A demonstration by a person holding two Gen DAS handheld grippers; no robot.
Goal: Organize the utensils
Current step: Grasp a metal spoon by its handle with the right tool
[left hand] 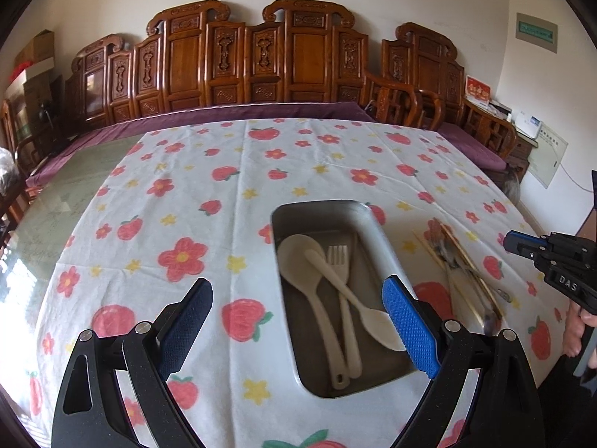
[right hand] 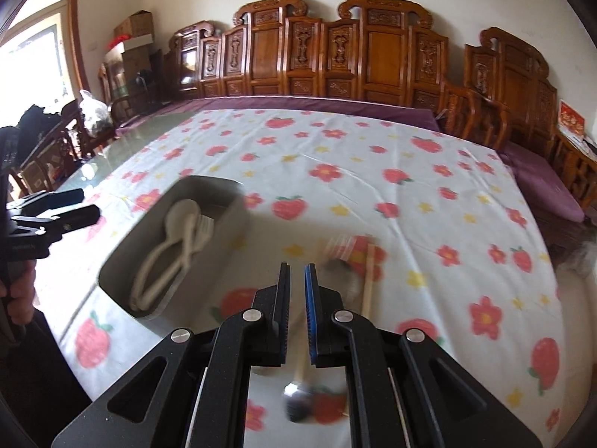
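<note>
The metal tray stands open-topped, though crossed white utensils crowd its floor. Loose chopsticks clutter the surface just right of it; elsewhere the cloth lies free.

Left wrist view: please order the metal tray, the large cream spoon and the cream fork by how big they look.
1. Metal tray
2. Large cream spoon
3. Cream fork, though its handle is partly hidden by another spoon.

Carved wooden bench at twelve o'clock, purple cushion along it; cardboard boxes at ten.
</note>
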